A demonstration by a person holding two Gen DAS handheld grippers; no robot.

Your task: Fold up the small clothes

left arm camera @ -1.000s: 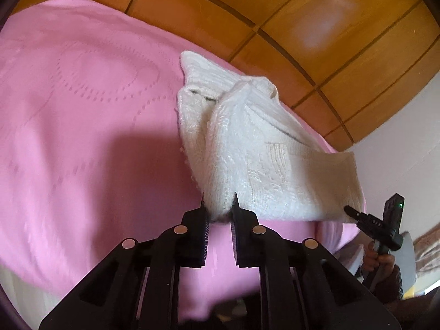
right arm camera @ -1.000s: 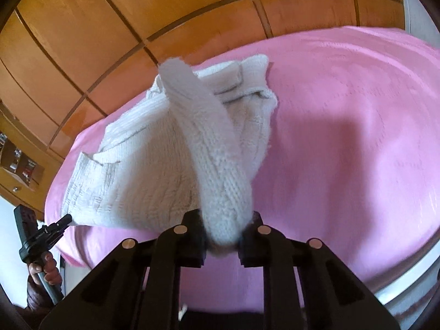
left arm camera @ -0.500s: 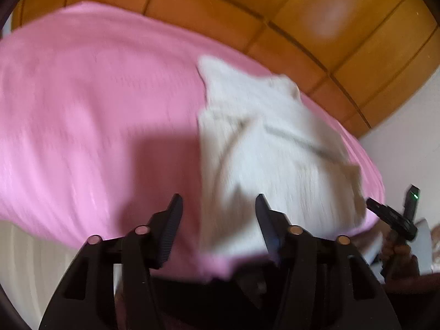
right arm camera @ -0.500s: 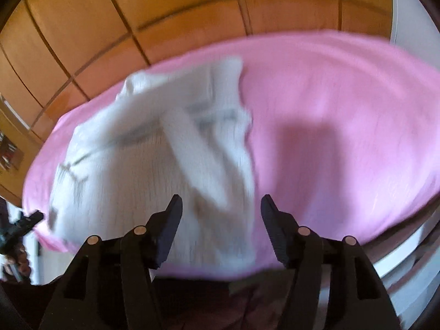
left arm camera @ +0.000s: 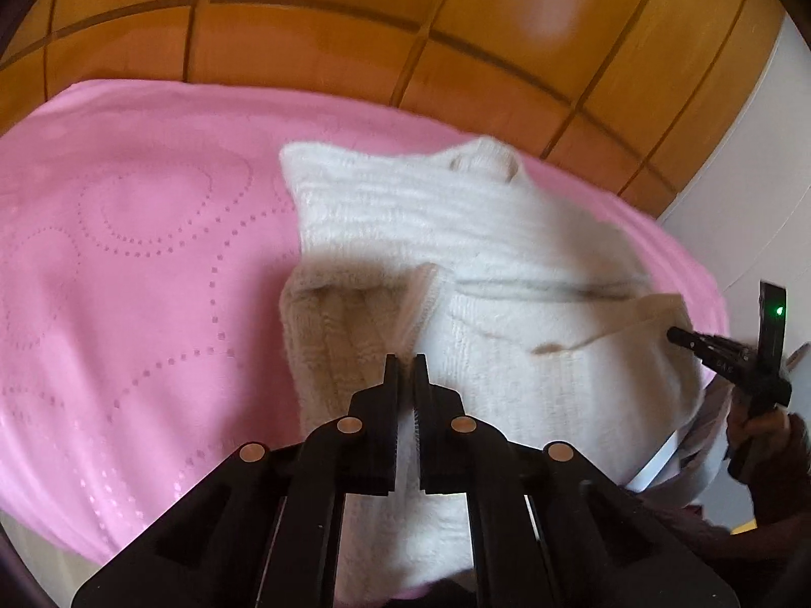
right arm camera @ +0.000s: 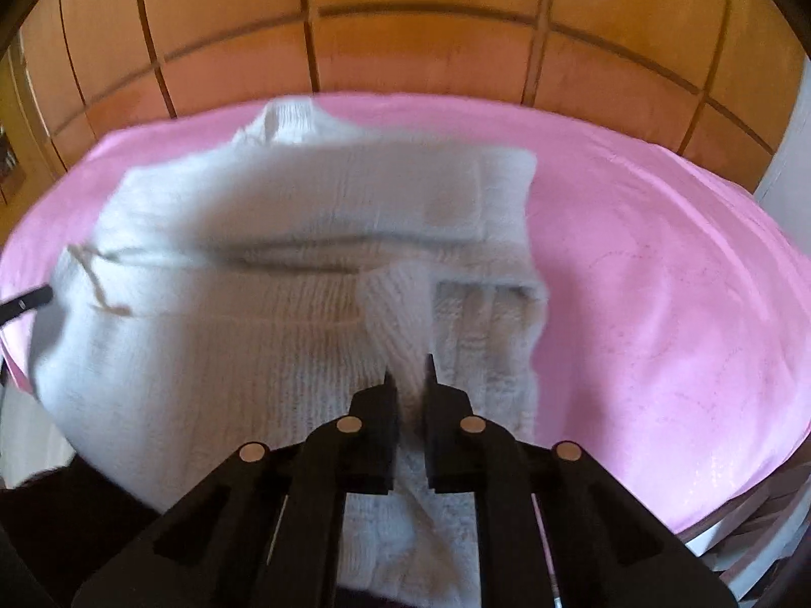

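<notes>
A white knit sweater (left arm camera: 507,253) lies partly folded on a pink bedspread (left arm camera: 126,263). My left gripper (left arm camera: 405,361) is shut on a raised edge of the knit near the sweater's front left part. In the right wrist view the same sweater (right arm camera: 253,344) fills the middle. My right gripper (right arm camera: 409,371) is shut on a ridge of knit that runs up from its jaws. The right gripper (left arm camera: 682,337), held by a hand (left arm camera: 760,420), shows at the sweater's right edge in the left wrist view. The left gripper's tip (right arm camera: 30,299) pokes in at the left edge of the right wrist view.
A wood-panelled wall (left arm camera: 355,50) stands right behind the bed. A white wall (left arm camera: 760,177) is at the right. The bedspread (right arm camera: 659,278) reaches well beyond the sweater on its outer side, and the bed's near edge (right arm camera: 735,522) drops off at the lower right.
Both grippers let go of the sweater parts they held up, opened wide, then shut again on the knit nearer the front. The lifted sleeve now lies down on the sweater.
</notes>
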